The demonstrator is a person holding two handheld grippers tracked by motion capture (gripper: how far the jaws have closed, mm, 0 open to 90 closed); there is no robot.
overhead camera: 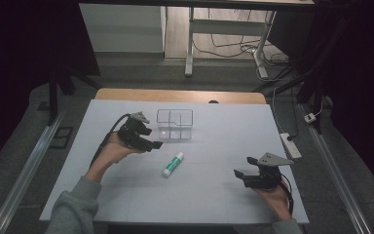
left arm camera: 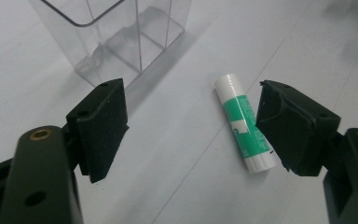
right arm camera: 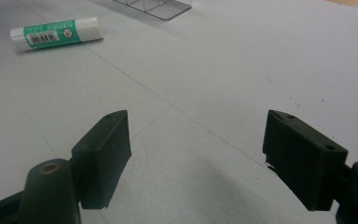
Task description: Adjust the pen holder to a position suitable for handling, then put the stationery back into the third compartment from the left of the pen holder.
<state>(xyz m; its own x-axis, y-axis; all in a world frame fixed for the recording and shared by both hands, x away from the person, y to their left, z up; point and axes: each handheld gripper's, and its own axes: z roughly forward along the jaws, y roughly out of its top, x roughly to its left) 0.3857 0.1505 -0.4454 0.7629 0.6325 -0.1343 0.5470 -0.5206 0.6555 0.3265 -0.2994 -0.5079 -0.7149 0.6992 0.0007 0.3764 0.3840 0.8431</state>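
A green-and-white glue stick (overhead camera: 173, 164) lies flat near the middle of the white table top. My left gripper (overhead camera: 152, 138) hovers just up and left of it, open and holding nothing. In the left gripper view the glue stick (left arm camera: 244, 123) lies beside the right jaw, and the left gripper (left arm camera: 191, 126) spans bare table. A clear plastic divided box (overhead camera: 175, 124) stands upright behind the stick. My right gripper (overhead camera: 244, 166) rests low at the front right, open and holding nothing. The right gripper view has the glue stick (right arm camera: 56, 32) far off at top left, beyond the right gripper (right arm camera: 198, 140).
The white table top (overhead camera: 214, 195) ends in a wooden strip (overhead camera: 180, 95) at the far side. A power strip (overhead camera: 290, 145) and cables lie off the right edge. The clear box (left arm camera: 116, 37) stands close ahead of the left jaw.
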